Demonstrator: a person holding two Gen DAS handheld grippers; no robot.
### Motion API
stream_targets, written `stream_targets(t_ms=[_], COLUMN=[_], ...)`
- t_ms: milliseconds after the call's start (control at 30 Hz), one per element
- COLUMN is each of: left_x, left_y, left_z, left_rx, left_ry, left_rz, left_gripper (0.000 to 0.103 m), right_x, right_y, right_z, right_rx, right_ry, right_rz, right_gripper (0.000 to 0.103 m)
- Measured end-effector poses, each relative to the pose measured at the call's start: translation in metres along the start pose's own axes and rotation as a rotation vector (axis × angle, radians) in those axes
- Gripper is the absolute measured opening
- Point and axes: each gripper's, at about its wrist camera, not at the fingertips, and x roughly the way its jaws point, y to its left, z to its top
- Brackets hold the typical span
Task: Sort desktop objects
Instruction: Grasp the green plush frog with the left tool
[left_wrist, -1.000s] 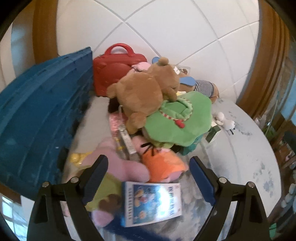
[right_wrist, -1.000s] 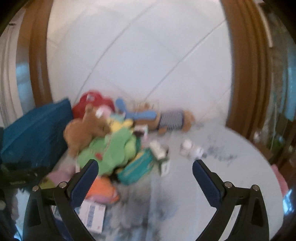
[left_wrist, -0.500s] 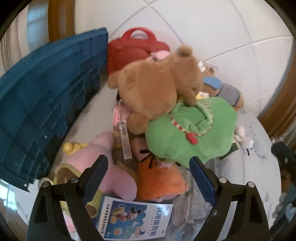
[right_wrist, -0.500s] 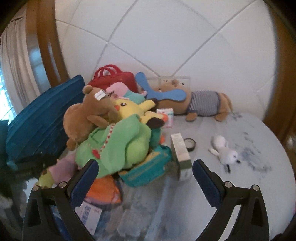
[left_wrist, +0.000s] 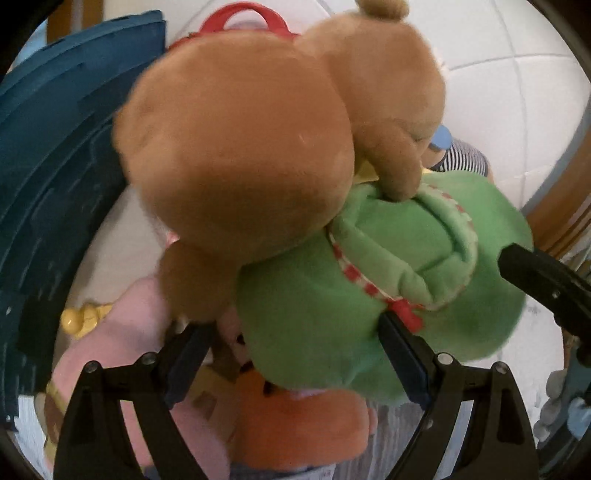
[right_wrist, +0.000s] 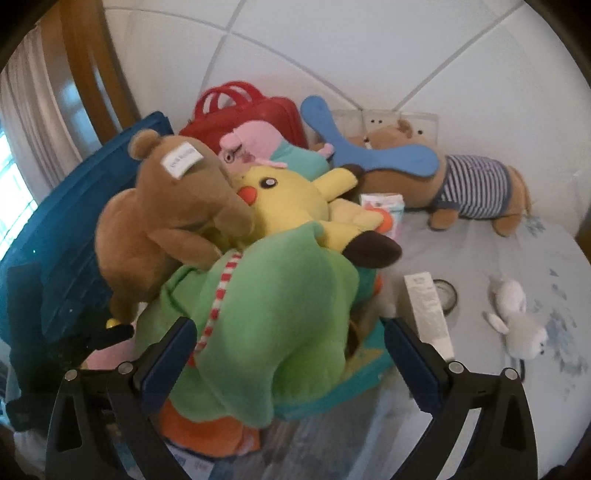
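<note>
Both grippers have closed in on the toy heap since a second ago. Left gripper (left_wrist: 295, 358) is spread wide, holding nothing, its fingers set either side of the green plush (left_wrist: 388, 295), with the brown bear (left_wrist: 251, 147) lying on top. Right gripper (right_wrist: 288, 354) also gapes empty, straddling the same green plush (right_wrist: 266, 325) from the other side. Beyond it lie a yellow plush (right_wrist: 295, 199), the blue crate (right_wrist: 55, 240), a red bag (right_wrist: 251, 114) and a small white toy (right_wrist: 517, 321) on the table (right_wrist: 498, 258)
</note>
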Motion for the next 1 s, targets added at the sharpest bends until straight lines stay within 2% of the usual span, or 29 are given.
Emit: stream_targets(t_ms=[67, 167, 433, 500, 533, 600, 667, 833, 1000], left_x=[0.010, 0.021, 0.031, 0.028, 0.026, 0.018, 0.009, -0.018, -0.048], left_y=[-0.003, -0.007, -0.018, -0.019, -0.019, -0.022, -0.026, -0.032, -0.043], left_z=[0.001, 0.003, -0.002, -0.004, -0.006, -0.008, -0.010, -0.021, -0.038], left_rx=[0.008, 0.024, 0.070, 0.068, 0.066, 0.076, 0.092, 0.111, 0.141], left_ry=[0.007, 0.005, -0.037, -0.036, -0.035, -0.046, -0.060, -0.082, -0.094], left_rz=[-0.016, 0.004, 0.017, -0.013, -0.029, -0.033, -0.030, -0.034, -0.042], left_gripper=[0.095, 0.103, 0.102, 0.093, 0.084, 0.077, 0.065, 0.064, 0.062], right_x=[0.016, 0.036, 0.060, 0.064, 0.064, 0.061, 0.052, 0.020, -0.019], right_y=[-0.005, -0.017, -0.047, -0.050, -0.048, -0.042, -0.034, -0.026, -0.021], right_z=[0.003, 0.002, -0.010, -0.014, -0.016, -0.020, -0.025, -0.040, -0.062], right_rx=[0.011, 0.037, 0.130, 0.149, 0.152, 0.142, 0.114, 0.091, 0.088], right_ry=[0.024, 0.058, 0.113, 0.125, 0.130, 0.132, 0.123, 0.108, 0.097], right_rz=[-0.002, 0.030, 0.158, 0.192, 0.203, 0.210, 0.202, 0.210, 0.224], right_gripper=[0.103, 0.103, 0.103, 0.103, 0.103, 0.102, 0.097, 0.089, 0.089])
